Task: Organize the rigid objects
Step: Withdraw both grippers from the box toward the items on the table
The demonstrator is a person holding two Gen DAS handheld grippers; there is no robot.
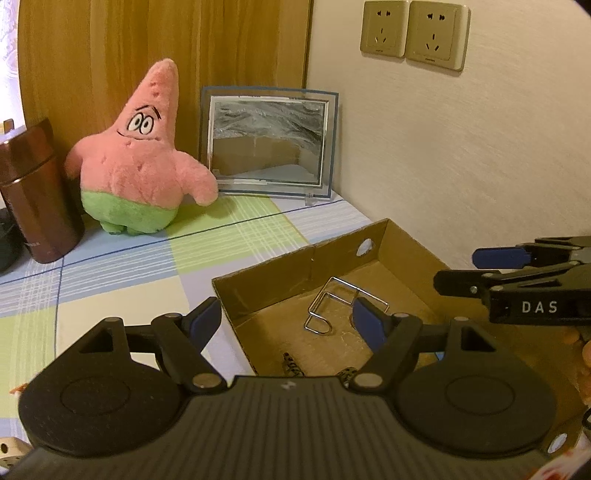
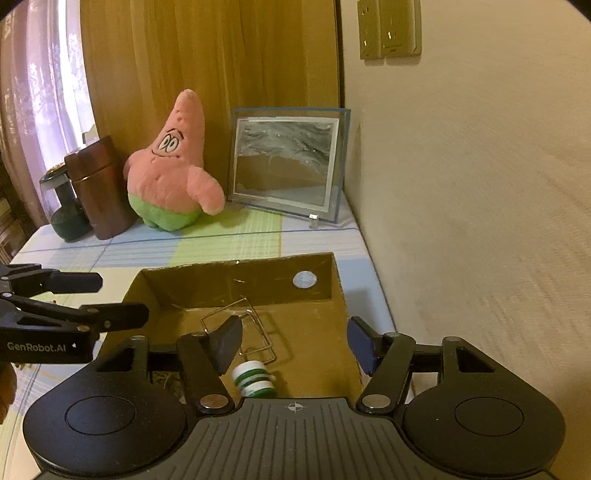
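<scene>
Both your left gripper [image 1: 286, 317] and right gripper [image 2: 293, 341] hang wide open, holding nothing, over the cardboard box [image 2: 334, 291] near the table's right edge. Inside lie the wire puzzle [image 1: 332, 306] and green-striped spool [image 2: 255, 380]; next, probably fetch another item.

One cardboard box [image 2: 338, 288]; one wire puzzle [image 2: 243, 328]; one green-white spool [image 2: 255, 378]; one plush star [image 2: 173, 166]; one brown canister [image 2: 101, 188]; two wall sockets [image 1: 413, 33]

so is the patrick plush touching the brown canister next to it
Cannot tell. In the left wrist view the plush arm overlaps the brown canister edge, and the right wrist view overlaps them too, so neither shows contact or a gap plainly.
</scene>
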